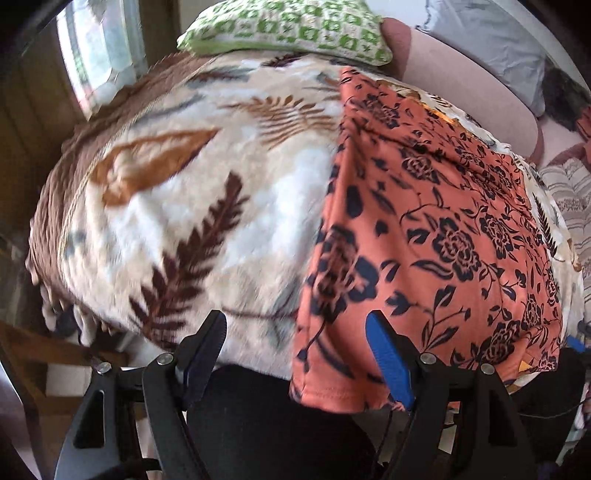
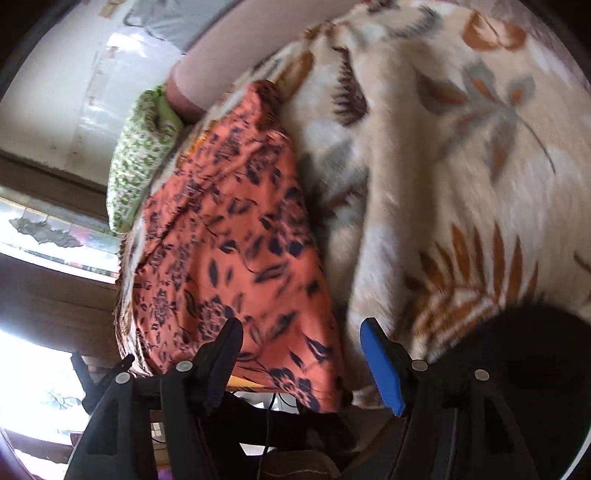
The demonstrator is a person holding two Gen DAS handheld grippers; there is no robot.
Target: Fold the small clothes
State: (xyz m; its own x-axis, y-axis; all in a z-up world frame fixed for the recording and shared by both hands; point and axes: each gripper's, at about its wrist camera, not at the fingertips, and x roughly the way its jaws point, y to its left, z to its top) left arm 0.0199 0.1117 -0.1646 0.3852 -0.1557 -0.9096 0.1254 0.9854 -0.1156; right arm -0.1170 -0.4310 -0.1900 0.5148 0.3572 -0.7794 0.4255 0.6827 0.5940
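Note:
An orange garment with a dark floral print (image 1: 436, 229) lies flat on a cream blanket with brown leaf patterns (image 1: 192, 192); its hemmed near edge hangs over the bed's front. My left gripper (image 1: 295, 336) is open and empty, just above the garment's near left corner. In the right wrist view the same garment (image 2: 236, 258) lies on the blanket (image 2: 461, 166). My right gripper (image 2: 301, 341) is open and empty over the garment's near right edge.
A green-and-white patterned pillow (image 1: 291, 29) lies at the far end of the bed, also in the right wrist view (image 2: 140, 155). A pink bolster (image 1: 461, 85) and striped cloth (image 1: 572, 199) lie at the right. A window (image 1: 99, 51) and wooden furniture (image 1: 40, 354) are at the left.

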